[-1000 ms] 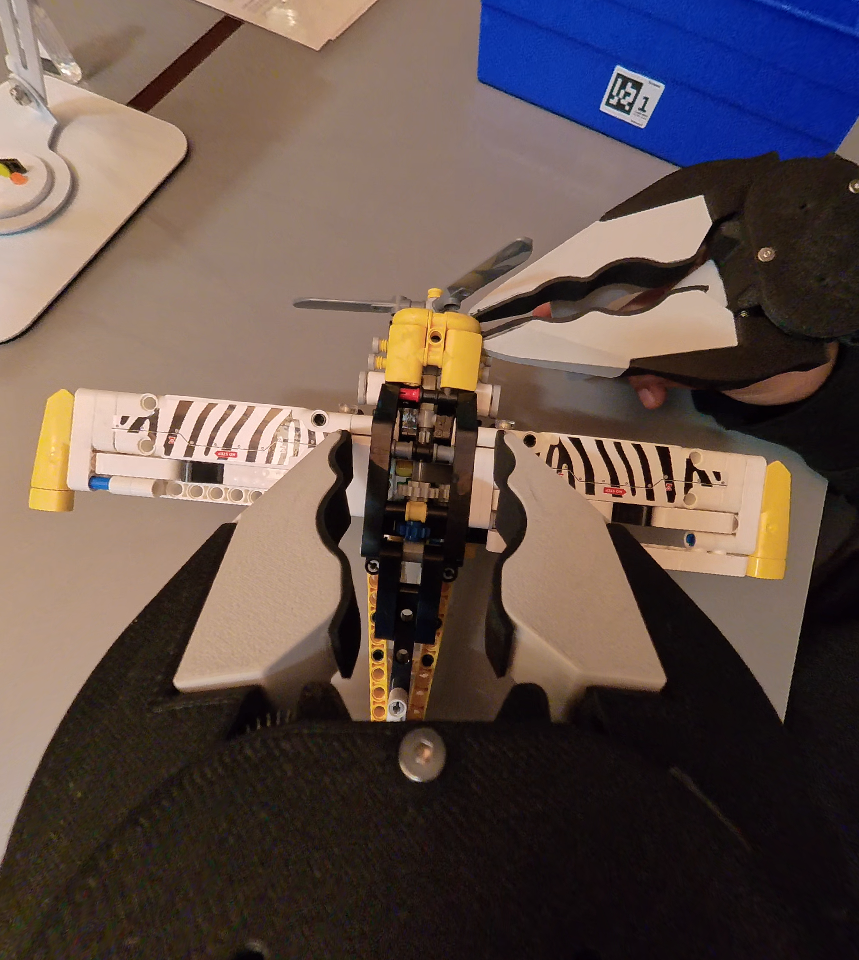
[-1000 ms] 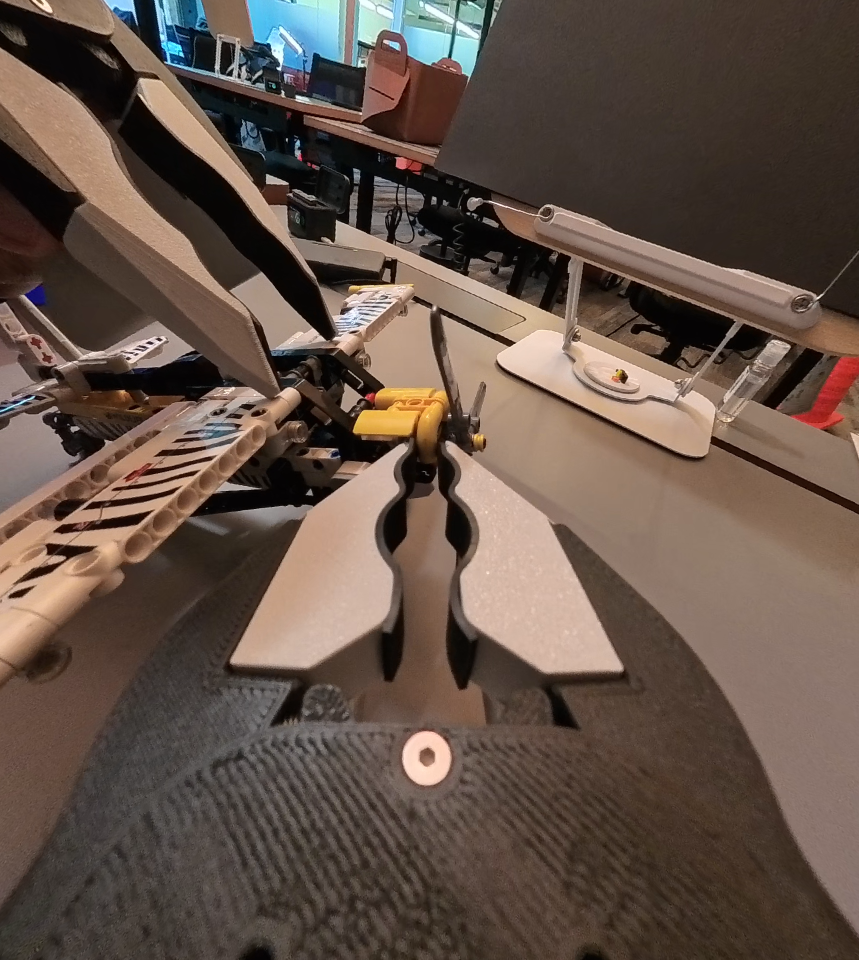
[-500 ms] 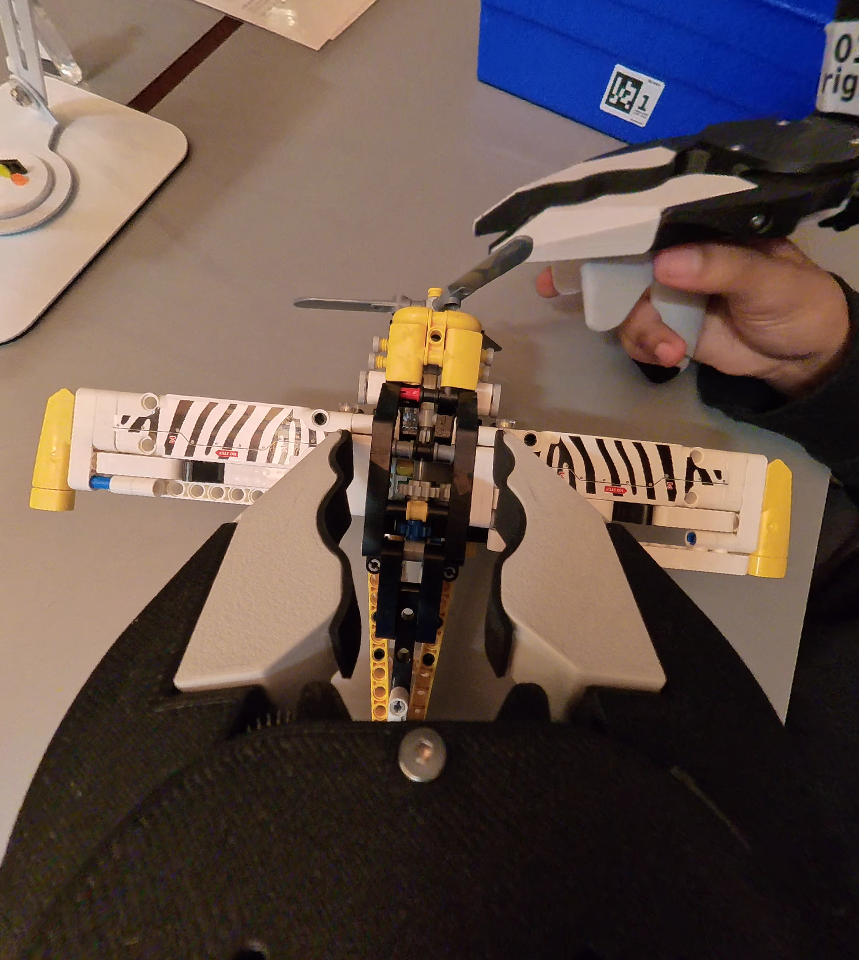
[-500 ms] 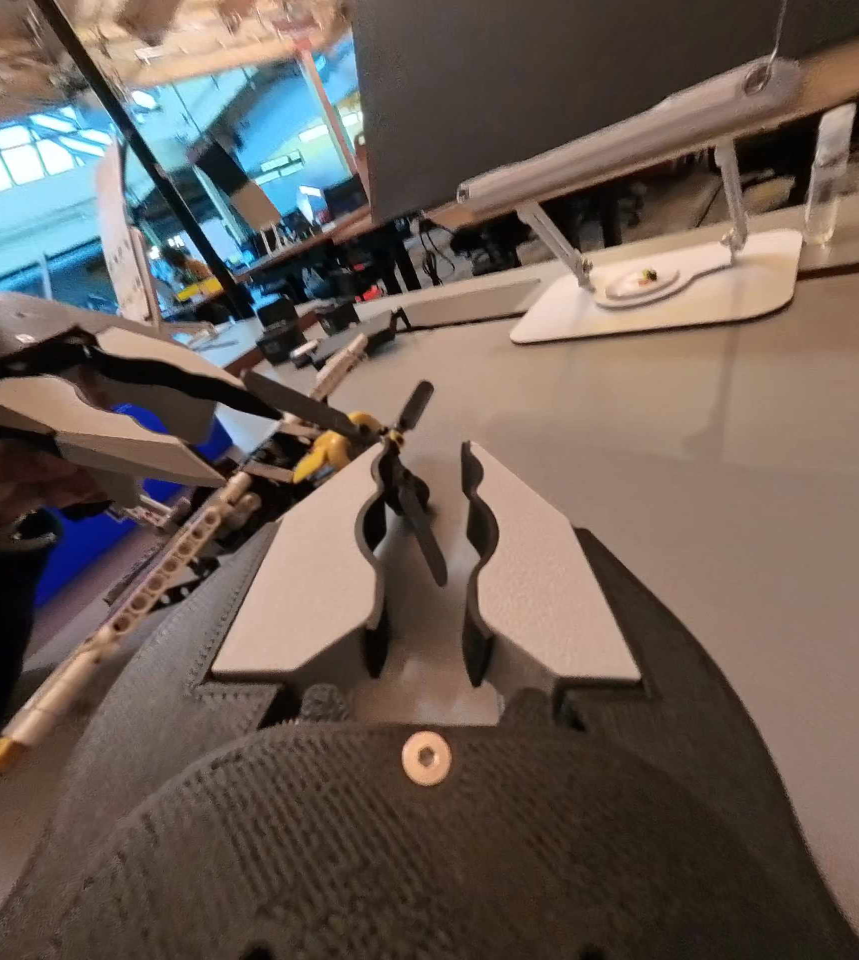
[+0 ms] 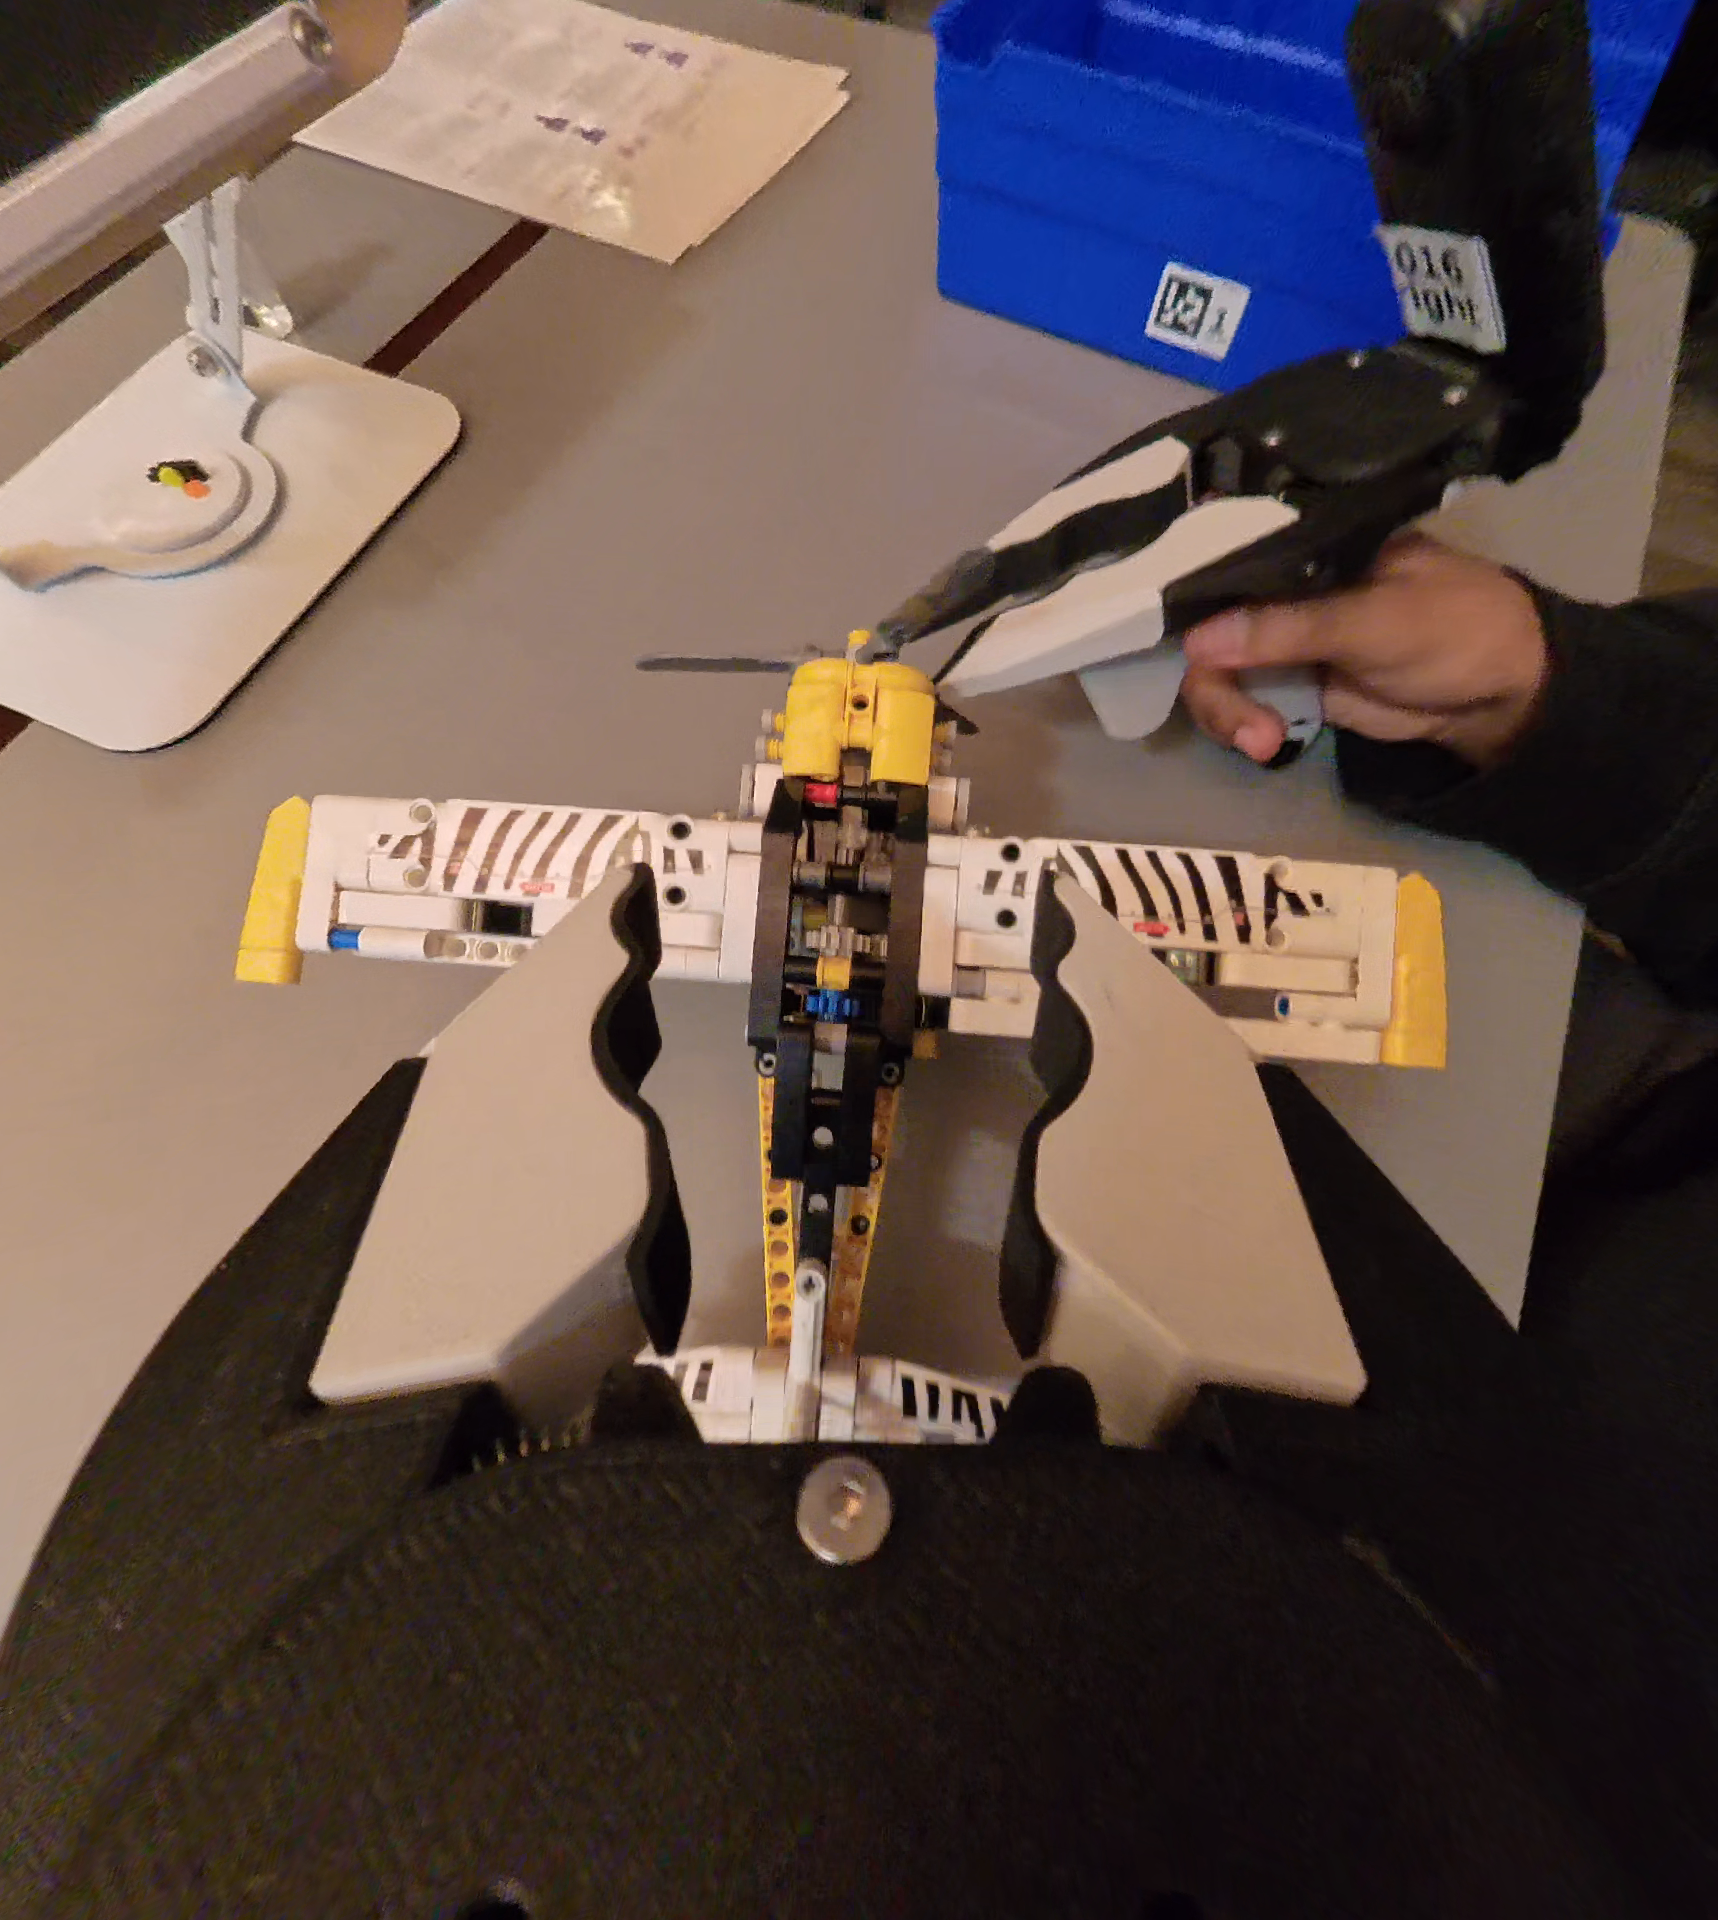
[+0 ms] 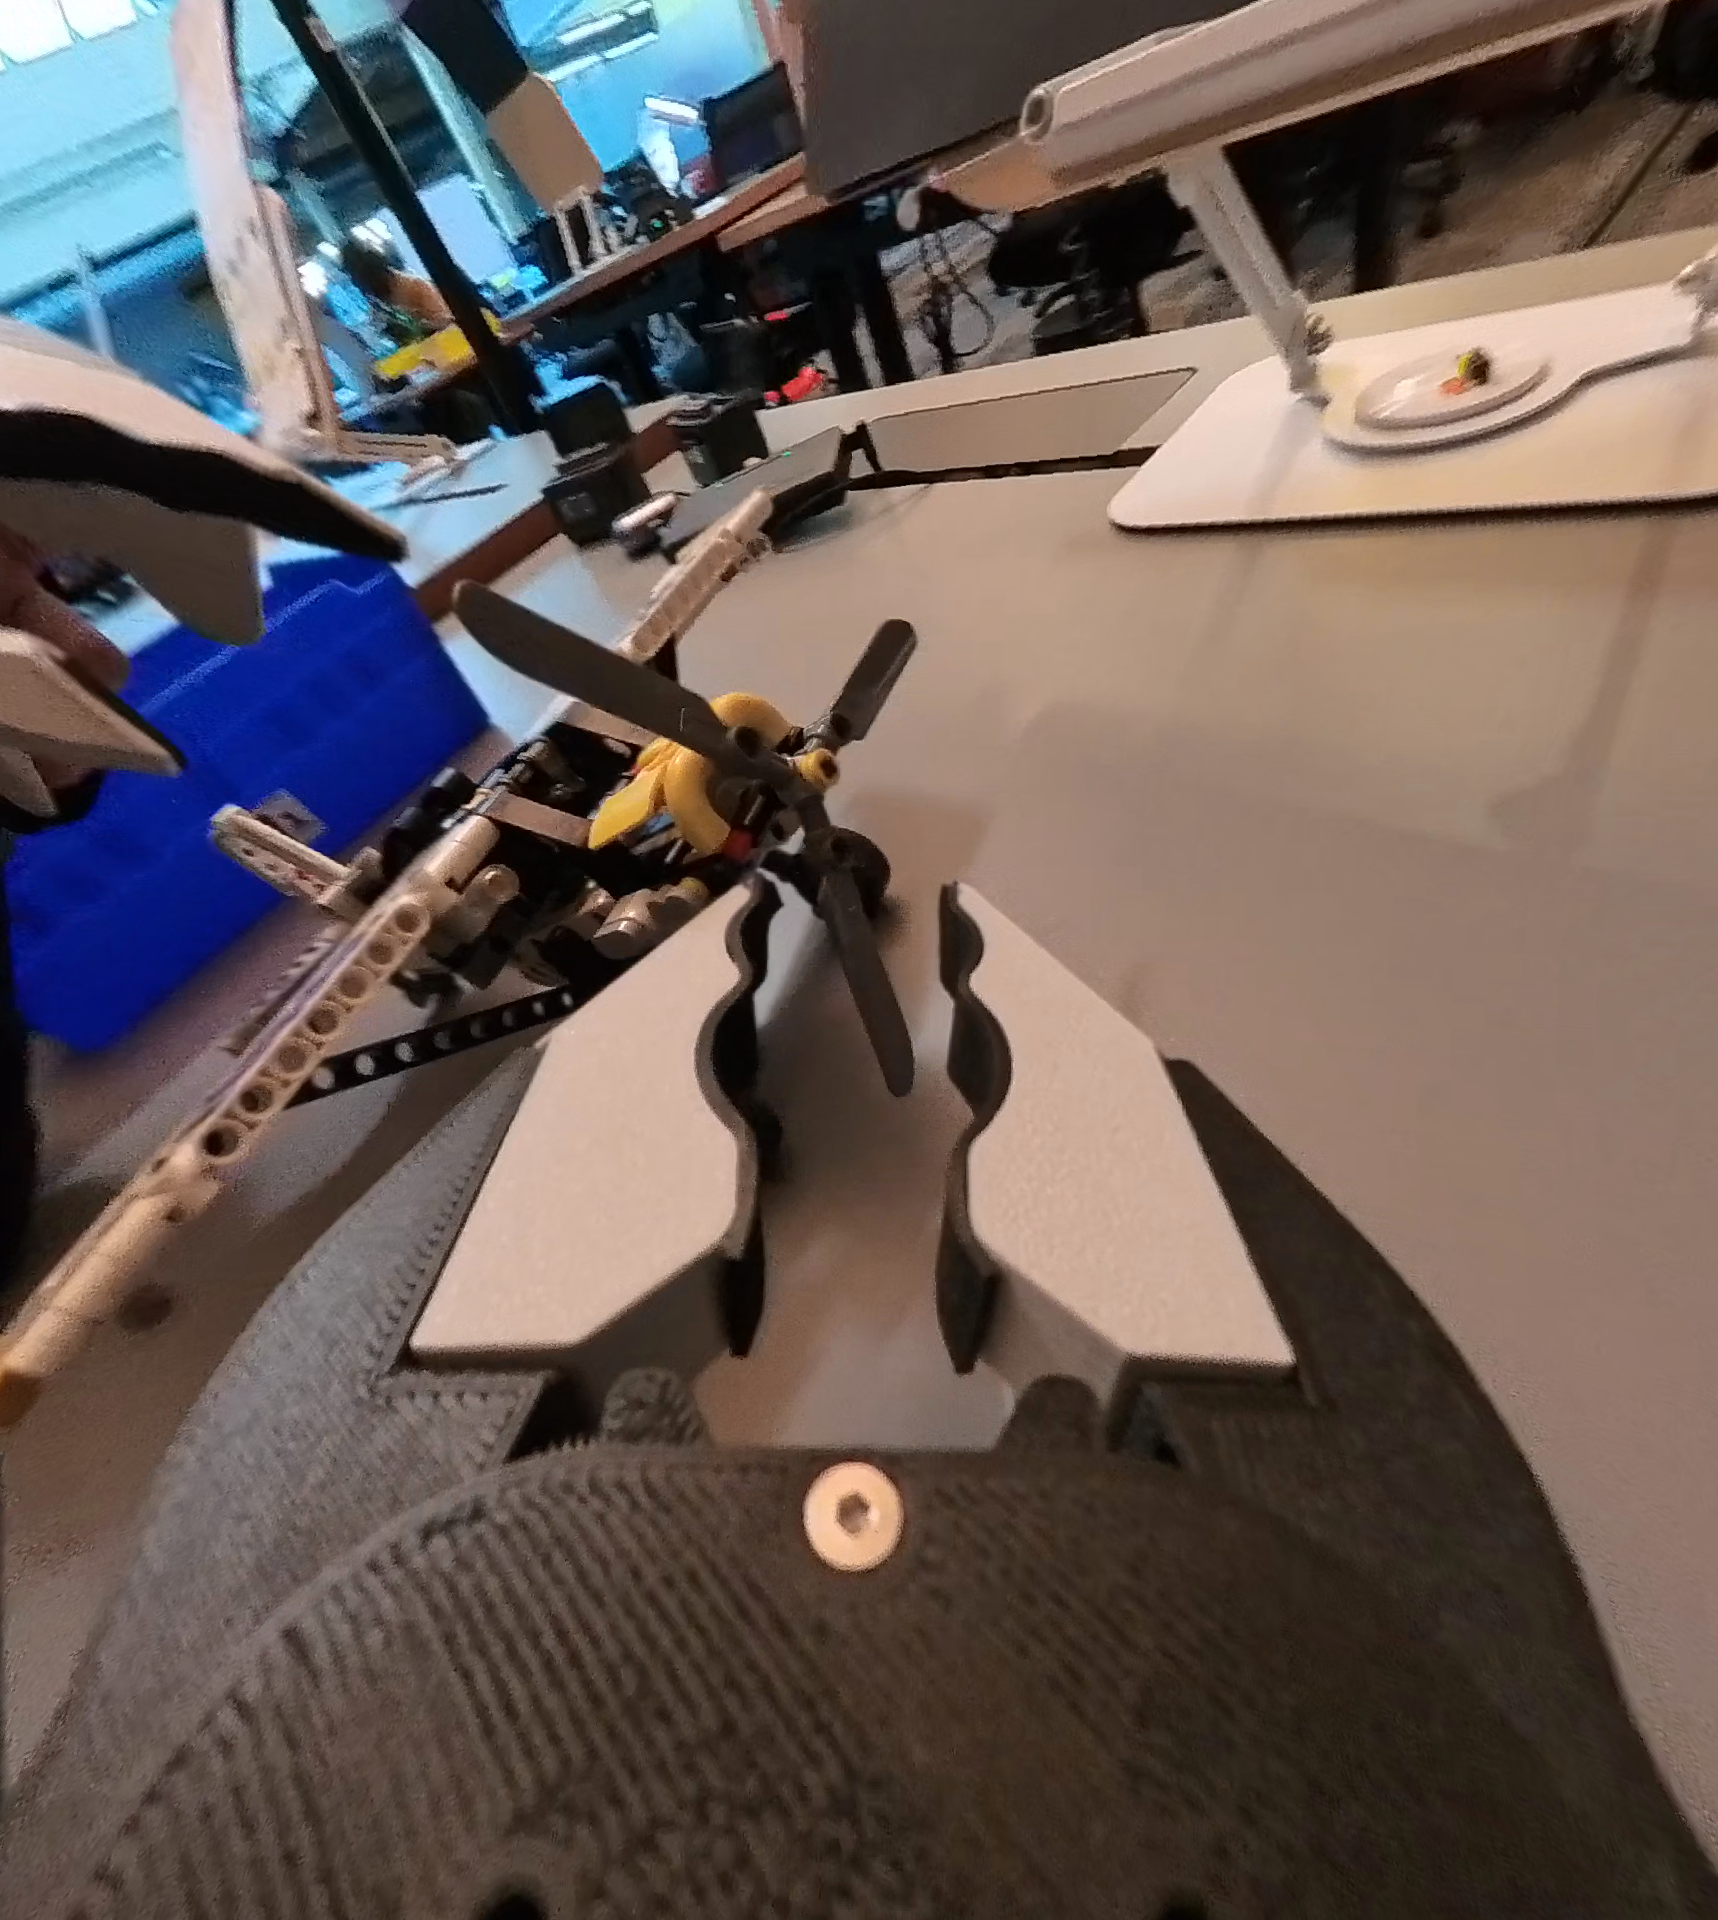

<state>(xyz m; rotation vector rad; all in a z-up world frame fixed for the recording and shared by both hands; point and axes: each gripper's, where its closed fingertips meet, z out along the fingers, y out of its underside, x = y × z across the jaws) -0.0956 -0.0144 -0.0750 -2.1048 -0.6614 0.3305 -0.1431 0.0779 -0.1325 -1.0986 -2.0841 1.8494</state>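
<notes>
A toy brick plane (image 5: 839, 914) with zebra-striped white wings, yellow wingtips and a yellow nose stands on the grey table (image 5: 626, 468). My left gripper (image 5: 842, 883) is open wide. Its fingers (image 5: 522, 1143) stand on either side of the black fuselage with clear gaps and do not touch it. My right gripper (image 6: 853, 899) is open at the plane's nose. One dark grey propeller (image 6: 793, 779) blade hangs between its fingers (image 6: 626, 1143) without being pressed. The right gripper also shows in the left wrist view (image 5: 922, 655), at the propeller (image 5: 730, 662).
A blue bin (image 5: 1146, 187) stands at the back right. A white stand base (image 5: 159, 540) with a metal arm is at the back left, and a paper sheet (image 5: 585, 114) lies behind it. A hand (image 5: 1354, 665) holds the right gripper. The table edge runs close on the right. Across from one pair of fingers to the other is roughly 12 cm. From the left gripper's tips to the toy brick plane (image 5: 839, 914) is close to 5 cm.
My left gripper's jaws spread apart from the fuselage and it drew back a little. My right gripper went from nearly shut at the propeller hub to open, and swung round to face the nose.
</notes>
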